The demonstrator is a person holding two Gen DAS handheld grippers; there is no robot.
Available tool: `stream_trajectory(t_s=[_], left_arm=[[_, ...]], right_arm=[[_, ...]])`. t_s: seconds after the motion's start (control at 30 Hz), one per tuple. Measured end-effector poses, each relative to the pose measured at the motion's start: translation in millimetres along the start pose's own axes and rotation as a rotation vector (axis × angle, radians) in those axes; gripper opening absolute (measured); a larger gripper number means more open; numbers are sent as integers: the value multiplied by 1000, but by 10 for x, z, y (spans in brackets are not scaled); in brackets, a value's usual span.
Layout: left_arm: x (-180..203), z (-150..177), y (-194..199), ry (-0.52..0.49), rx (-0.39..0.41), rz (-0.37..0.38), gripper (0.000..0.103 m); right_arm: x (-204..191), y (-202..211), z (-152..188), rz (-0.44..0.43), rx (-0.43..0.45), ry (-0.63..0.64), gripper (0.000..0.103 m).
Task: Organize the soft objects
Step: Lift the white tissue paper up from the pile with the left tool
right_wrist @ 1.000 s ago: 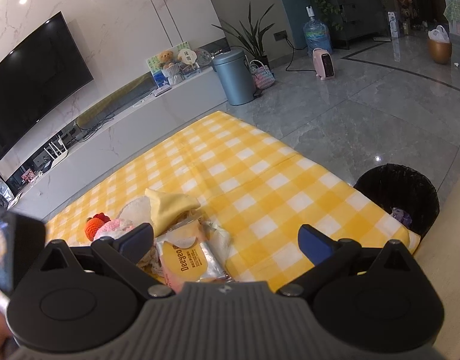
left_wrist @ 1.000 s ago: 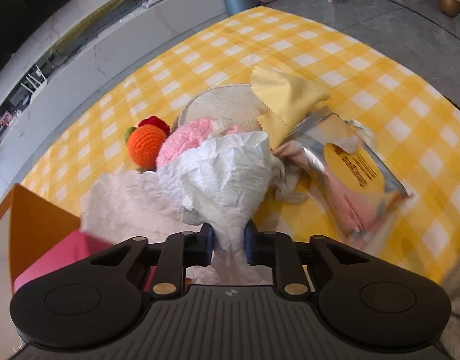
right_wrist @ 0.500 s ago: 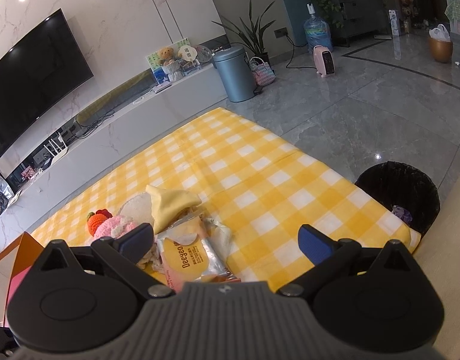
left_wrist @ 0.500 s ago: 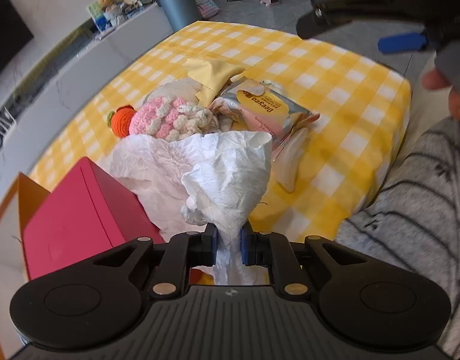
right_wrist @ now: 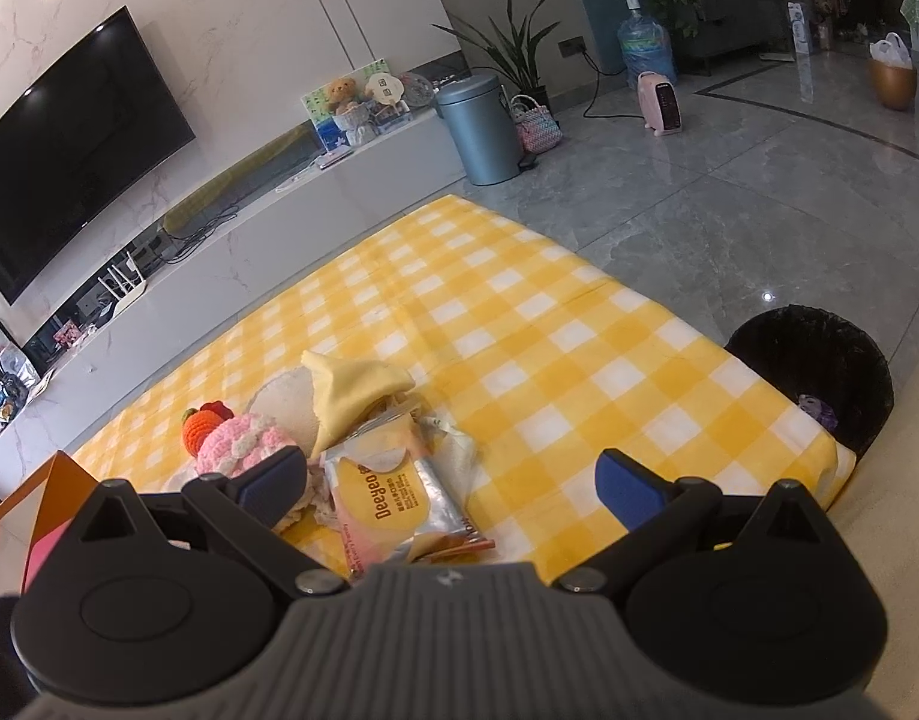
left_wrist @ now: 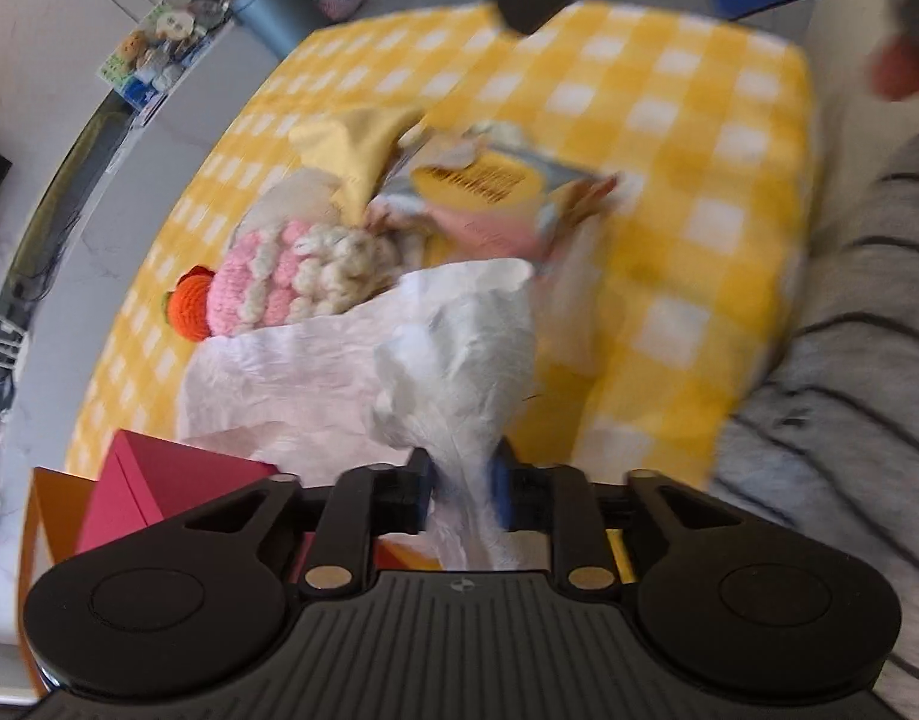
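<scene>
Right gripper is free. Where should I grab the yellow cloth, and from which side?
Take the yellow cloth at its raised far corner, coming from above on the open tablecloth side. That peak stands clear, while its near edge is tucked among the Deeyeo packet and beige pad.

Pile sits near front-left of tabletop (right_wrist: 519, 312): knit ball (right_wrist: 200, 427) far left, knit cake (right_wrist: 243, 441) just right of it, round pad (right_wrist: 282, 405) behind w/ folded cloth (right_wrist: 354, 387) on it, wipes pack (right_wrist: 393, 498) in front. Bin (right_wrist: 819, 360) on floor right of tabletop.
</scene>
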State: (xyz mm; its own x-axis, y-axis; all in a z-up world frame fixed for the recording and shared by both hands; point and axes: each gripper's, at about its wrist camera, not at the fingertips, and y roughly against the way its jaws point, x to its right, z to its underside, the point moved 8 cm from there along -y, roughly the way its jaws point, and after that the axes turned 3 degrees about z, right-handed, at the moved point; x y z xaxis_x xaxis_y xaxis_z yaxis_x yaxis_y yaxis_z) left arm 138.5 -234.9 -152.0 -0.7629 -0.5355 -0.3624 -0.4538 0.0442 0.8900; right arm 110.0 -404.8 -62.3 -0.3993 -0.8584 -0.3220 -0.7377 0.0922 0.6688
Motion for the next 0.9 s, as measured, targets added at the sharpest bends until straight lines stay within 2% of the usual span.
stream_trajectory(t_s=[0.03, 0.07, 0.1, 0.17, 0.2, 0.37, 0.5, 0.6, 0.67, 0.7, 0.8, 0.87, 0.9], left_arm=[[-53, -11, -50, 11, -27, 2, 36], [-107, -27, -93, 25, -52, 3, 47], [-157, -54, -124, 37, -67, -2, 64], [-244, -119, -165, 42, -72, -16, 84], [-272, -151, -189, 39, -73, -20, 86], [-395, -220, -378, 17, -135, -48, 88], [-561, -189, -534, 100, -218, 27, 92], [-635, -222, -593, 160, -243, 89, 93], [-654, -219, -663, 180, -273, 114, 96], [-662, -220, -696, 187, -285, 124, 101], [-687, -227, -763, 203, -300, 151, 103], [-695, -246, -778, 183, -282, 163, 103], [-691, -259, -771, 172, -264, 174, 93]], right_arm=[[9, -5, 0, 3, -2, -4, 100], [14, -12, 1, 5, -4, -8, 100], [17, -18, 3, 6, -7, -10, 100], [10, -31, 6, 4, -10, -8, 100], [4, -28, 7, 2, -10, -5, 100], [7, -20, 11, -1, -12, -8, 100], [26, -24, 14, 2, -17, -18, 100], [15, -31, 18, 2, -20, -10, 100], [14, -32, 19, 2, -21, -8, 100], [16, -34, 20, 3, -23, -9, 100], [29, -42, 24, 5, -27, -12, 100], [27, -45, 29, 7, -29, -12, 100], [28, -45, 29, 7, -29, -10, 100]])
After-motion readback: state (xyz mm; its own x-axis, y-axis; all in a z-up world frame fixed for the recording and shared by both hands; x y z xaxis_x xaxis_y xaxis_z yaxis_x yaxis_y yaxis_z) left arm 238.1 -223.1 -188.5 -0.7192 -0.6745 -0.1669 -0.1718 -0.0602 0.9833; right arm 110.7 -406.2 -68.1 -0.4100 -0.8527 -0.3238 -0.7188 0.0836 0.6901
